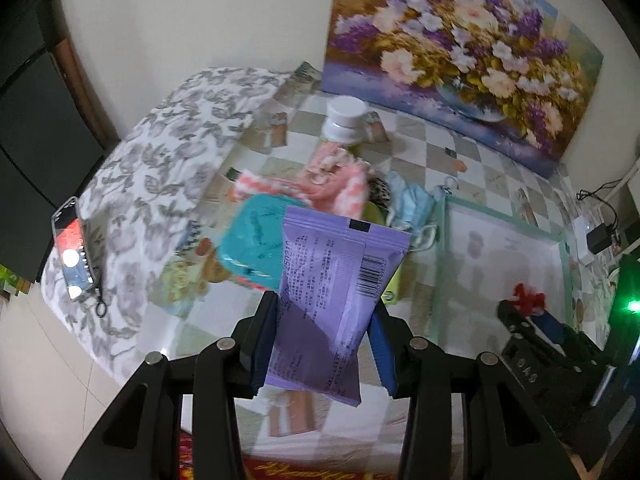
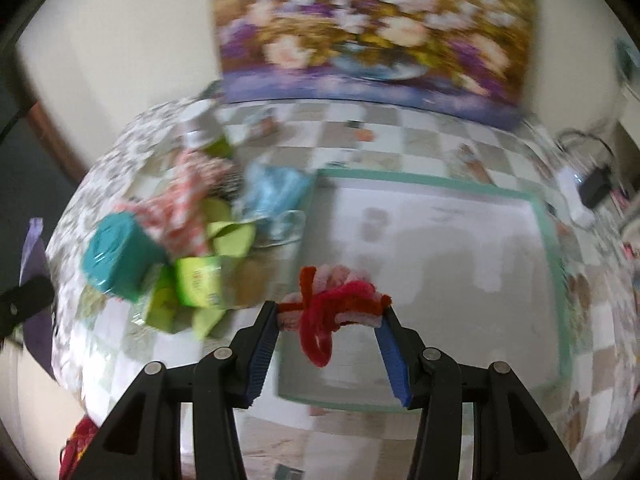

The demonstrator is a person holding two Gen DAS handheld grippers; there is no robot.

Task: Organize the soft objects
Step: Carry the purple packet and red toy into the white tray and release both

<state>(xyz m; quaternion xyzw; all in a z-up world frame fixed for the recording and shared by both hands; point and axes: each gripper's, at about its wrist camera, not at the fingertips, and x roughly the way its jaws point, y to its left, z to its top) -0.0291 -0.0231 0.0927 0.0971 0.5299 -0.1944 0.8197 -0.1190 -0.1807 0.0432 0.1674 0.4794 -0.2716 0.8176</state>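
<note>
My left gripper (image 1: 324, 312) is shut on a purple soft packet (image 1: 336, 292) with a barcode, held up above the table. My right gripper (image 2: 330, 316) is shut on a bundle of red and pink fuzzy wires (image 2: 340, 300), lifted over the white tray with a teal rim (image 2: 552, 264). The right gripper (image 1: 520, 312) with its red bundle also shows at the right of the left wrist view, over the same tray (image 1: 560, 240). A pile of soft items sits left of the tray: a teal pack (image 1: 252, 240), pink-and-white cloth (image 1: 340, 184), light blue masks (image 1: 408, 200) and green packets (image 2: 200, 280).
A white-capped bottle (image 1: 346, 120) stands behind the pile. A floral painting (image 1: 460, 52) leans against the wall. A phone (image 1: 74, 248) lies on a leaf-print cushion (image 1: 160, 152) at the left. A charger and cables (image 1: 596, 236) lie at the right edge of the checked tablecloth (image 1: 440, 148).
</note>
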